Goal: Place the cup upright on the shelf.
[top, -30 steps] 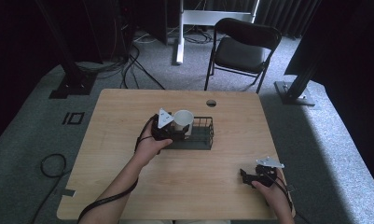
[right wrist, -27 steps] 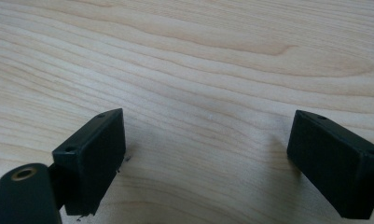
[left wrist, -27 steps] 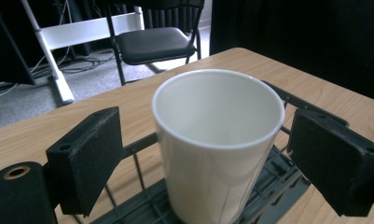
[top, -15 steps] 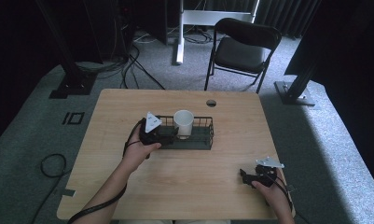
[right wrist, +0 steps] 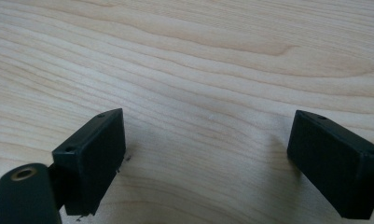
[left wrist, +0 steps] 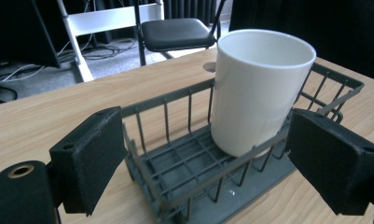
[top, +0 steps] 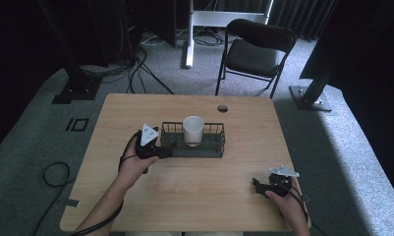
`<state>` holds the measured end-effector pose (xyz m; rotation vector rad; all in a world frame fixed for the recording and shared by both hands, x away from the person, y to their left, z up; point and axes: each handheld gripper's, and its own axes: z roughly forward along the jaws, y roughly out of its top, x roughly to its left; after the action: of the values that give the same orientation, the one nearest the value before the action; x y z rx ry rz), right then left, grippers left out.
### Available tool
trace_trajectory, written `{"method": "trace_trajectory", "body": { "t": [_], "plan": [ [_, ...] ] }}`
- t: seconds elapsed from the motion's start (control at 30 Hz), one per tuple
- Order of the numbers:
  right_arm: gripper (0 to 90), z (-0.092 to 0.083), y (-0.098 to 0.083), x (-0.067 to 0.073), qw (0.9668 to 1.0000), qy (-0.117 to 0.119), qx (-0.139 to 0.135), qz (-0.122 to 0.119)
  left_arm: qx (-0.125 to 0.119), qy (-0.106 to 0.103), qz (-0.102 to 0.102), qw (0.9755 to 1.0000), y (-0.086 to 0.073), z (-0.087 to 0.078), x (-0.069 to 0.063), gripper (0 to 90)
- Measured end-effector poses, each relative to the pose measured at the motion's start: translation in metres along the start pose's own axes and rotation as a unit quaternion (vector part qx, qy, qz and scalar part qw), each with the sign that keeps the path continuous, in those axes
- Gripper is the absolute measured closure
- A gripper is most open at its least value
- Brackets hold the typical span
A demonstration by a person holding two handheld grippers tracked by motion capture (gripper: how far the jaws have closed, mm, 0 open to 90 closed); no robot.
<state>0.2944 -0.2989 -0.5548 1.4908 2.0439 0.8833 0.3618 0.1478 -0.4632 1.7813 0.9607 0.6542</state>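
Observation:
A white cup (top: 193,129) (left wrist: 257,88) stands upright inside a dark wire basket (top: 211,147) (left wrist: 175,168) in the middle of the wooden table (top: 184,196). My left gripper (top: 167,151) (left wrist: 211,161) sits at the basket's left end, clear of the cup. Its jaws have just been closing a little but stand apart. The basket's near corner shows between them, and the pads (left wrist: 89,158) press on nothing. My right gripper (top: 256,186) (right wrist: 212,158) rests open low over bare wood at the table's front right.
A round cable hole (top: 222,108) lies in the tabletop behind the basket. A black chair (top: 256,49) and a white stand (top: 189,29) are on the floor beyond the far edge. Cables (top: 54,172) trail on the carpet to the left.
My left gripper has drawn back leftward off the cup, which now stands free in the basket. The right gripper has stayed where it was.

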Motion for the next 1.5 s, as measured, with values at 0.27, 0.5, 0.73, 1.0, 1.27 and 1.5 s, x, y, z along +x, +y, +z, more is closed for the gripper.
{"method": "trace_trajectory", "body": {
  "t": [0.27,0.5,0.73,1.0,1.27,1.5],
  "plan": [
    [11.0,0.0,0.0,0.0,1.0,0.0,0.0,0.0,-0.002,0.019,-0.009,0.9998,-0.018,-0.013,0.013,12.2],
    [11.0,0.0,0.0,0.0,1.0,0.0,0.0,0.0,0.012,0.031,-0.021,0.9992,-0.035,-0.021,0.025,12.2],
    [10.9,0.0,0.0,0.0,1.0,0.0,0.0,0.0,0.026,0.041,-0.037,0.9982,-0.053,-0.028,0.035,12.2],
    [10.9,0.0,0.0,0.0,1.0,0.0,0.0,0.0,0.051,0.049,-0.054,0.9961,-0.074,-0.033,0.044,12.2],
    [10.9,0.0,0.0,0.0,1.0,0.0,0.0,-0.001,0.072,0.057,-0.067,0.9935,-0.09,-0.038,0.049,12.2],
    [11.0,0.0,0.0,0.0,1.0,0.0,-0.001,-0.001,0.088,0.066,-0.078,0.9909,-0.102,-0.044,0.056,12.2]
  ]
}}
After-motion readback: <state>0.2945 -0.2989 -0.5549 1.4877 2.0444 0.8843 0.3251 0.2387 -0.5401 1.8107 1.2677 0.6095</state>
